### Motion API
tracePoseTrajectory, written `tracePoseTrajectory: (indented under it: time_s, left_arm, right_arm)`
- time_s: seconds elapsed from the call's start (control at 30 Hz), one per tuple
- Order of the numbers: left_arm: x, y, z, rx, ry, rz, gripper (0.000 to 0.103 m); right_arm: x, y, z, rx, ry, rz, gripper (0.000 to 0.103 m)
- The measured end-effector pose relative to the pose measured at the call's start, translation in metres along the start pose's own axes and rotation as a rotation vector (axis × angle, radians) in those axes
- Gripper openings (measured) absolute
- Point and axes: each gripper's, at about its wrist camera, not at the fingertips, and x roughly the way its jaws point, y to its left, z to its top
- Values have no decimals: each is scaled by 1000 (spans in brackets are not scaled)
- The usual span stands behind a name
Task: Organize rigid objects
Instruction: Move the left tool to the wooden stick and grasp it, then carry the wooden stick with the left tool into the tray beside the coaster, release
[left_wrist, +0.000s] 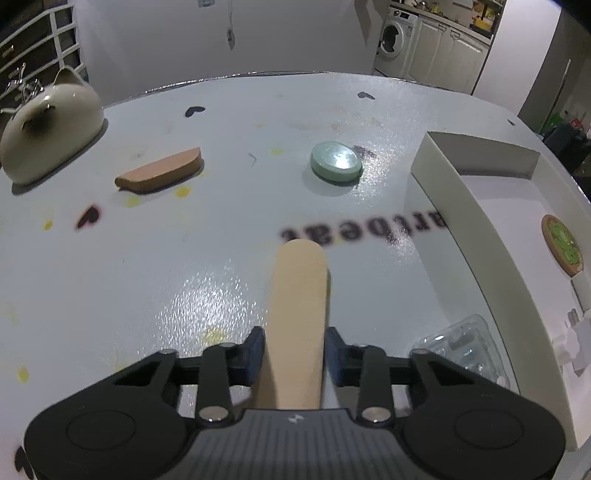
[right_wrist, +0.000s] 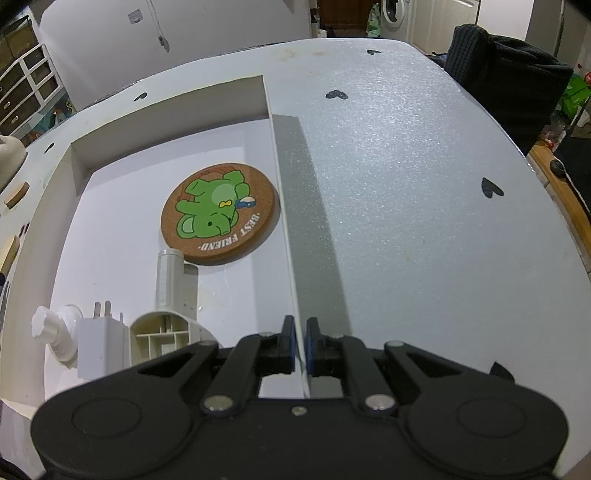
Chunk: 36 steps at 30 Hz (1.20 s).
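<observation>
- the left gripper (left_wrist: 294, 350) pinched one pale wooden stick (left_wrist: 298, 314) between its two blue-padded fingers (left_wrist: 255, 354); the stick ran forward from the jaws over the table (left_wrist: 147, 277), with its rounded tip near the printed lettering (left_wrist: 362, 230).
- the landmark was one white cardboard box (left_wrist: 476, 221), open at the top, sitting on the table to the right of the stick.
- outside the box, to its left in the left wrist view, lay one round mint-green disc (left_wrist: 335, 161) and, further left, one brown half-round wooden block (left_wrist: 160, 170), well apart from each other.
- one cream cat-shaped ceramic piece (left_wrist: 48, 129) stood furthest from the box, near the table's far left edge.
- one clear plastic blister pack (left_wrist: 461, 347) lay on the table just beside the box's near outer wall.
- the right gripper (right_wrist: 301, 347) was pressed shut on the box's right-hand wall (right_wrist: 291, 258), the thin wall pinched between its two pads.
- inside the box lay one round cork coaster (right_wrist: 220, 214) with a green elephant and the words "best friend", close to that right-hand wall.
- also inside the box, nearer the camera than the coaster: one grey tube-shaped piece (right_wrist: 170, 280), one white plug adapter (right_wrist: 99, 347) with prongs up, one white suction-cup piece (right_wrist: 55, 332), and one cream ribbed plastic part (right_wrist: 162, 336).
- several dark heart marks (right_wrist: 336, 95) dotted the table outside the box.
</observation>
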Motion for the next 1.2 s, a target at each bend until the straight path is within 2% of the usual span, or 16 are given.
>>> tracePoseTrajectory:
  time_s: [0.43,0.67,1.0,1.2]
  left_arm:
    - [-8,-25,6,-74,-23,1,35]
    - [-35,-47,26,-86,-102,-7,35]
    - [-63,-115,69,-62,-189,-134,34]
    - [-46,-163,86,-57,-161,-201,34]
  right_arm:
    - [-1,-1,0,-10,-1,12,6]
    - [0,-2,0,-15,-3,20,6]
    - [0,-1,1,-21,7,17,5]
    - [1,0,2,-25,7,12,5]
